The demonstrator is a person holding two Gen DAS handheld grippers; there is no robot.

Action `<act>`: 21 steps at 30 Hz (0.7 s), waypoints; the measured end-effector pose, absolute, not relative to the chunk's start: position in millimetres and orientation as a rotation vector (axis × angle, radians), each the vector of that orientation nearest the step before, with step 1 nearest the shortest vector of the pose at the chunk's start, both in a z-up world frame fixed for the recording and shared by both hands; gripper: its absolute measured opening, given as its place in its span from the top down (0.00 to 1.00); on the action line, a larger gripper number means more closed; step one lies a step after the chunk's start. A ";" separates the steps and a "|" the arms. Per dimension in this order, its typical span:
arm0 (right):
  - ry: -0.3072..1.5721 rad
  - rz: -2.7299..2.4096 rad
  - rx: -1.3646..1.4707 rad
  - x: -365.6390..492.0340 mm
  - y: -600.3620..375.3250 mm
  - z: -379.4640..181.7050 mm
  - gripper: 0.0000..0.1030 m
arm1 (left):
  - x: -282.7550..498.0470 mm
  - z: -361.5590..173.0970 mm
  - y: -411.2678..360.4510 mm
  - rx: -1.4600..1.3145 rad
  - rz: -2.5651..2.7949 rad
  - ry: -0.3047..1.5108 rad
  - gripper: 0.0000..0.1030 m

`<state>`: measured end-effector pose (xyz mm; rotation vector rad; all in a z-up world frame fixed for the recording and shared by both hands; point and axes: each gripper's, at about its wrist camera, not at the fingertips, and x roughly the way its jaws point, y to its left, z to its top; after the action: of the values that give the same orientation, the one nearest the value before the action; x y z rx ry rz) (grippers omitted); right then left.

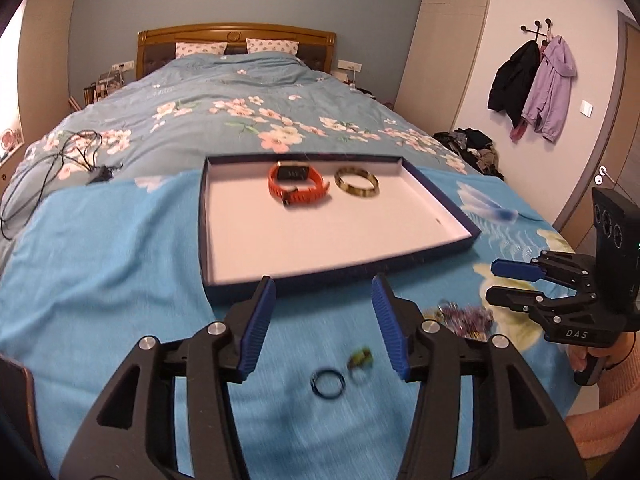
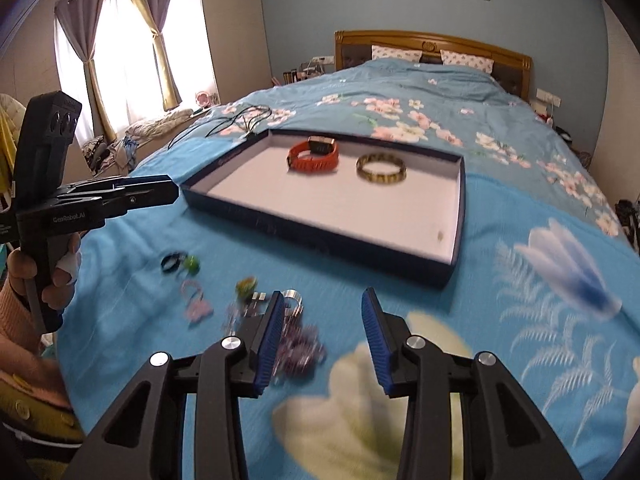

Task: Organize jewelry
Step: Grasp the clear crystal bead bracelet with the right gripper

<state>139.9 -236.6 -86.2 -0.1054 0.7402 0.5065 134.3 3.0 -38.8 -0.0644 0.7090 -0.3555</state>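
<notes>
Nearby, the left gripper point(image 1: 324, 312) hangs with jaws wide and empty over a dark ring point(image 1: 328, 384) on the bed's near edge, likely its next pick. The right gripper point(image 2: 323, 330), equally wide and empty, nears a blurred, perhaps beaded, purple heap point(image 2: 302, 350). Beyond, the tray point(image 1: 206, 240) holds an orange watch point(image 1: 298, 186) and a bangle point(image 1: 357, 182) along its far edge; nothing blocks it.

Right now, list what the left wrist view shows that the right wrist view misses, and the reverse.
Only the left wrist view shows the coats hanging on the wall hooks and the door beside them.

Only the right wrist view shows the curtained window, the pink hair tie and the small yellow-green trinket on the bedspread.

Both show the tray holding the orange watch and the gold bangle, the dark ring on the bedspread, the purple beaded pile, and both open tongs: left, right.
</notes>
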 end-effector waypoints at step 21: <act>0.786 0.505 -0.047 127.2 -233.9 -97.2 0.93 | 103.7 -65.0 -12.5 -0.060 -0.418 0.756 0.51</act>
<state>127.2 -233.9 -97.2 -0.0467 0.7856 0.5054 103.7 -12.5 -65.0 -0.0598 0.7556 -0.4182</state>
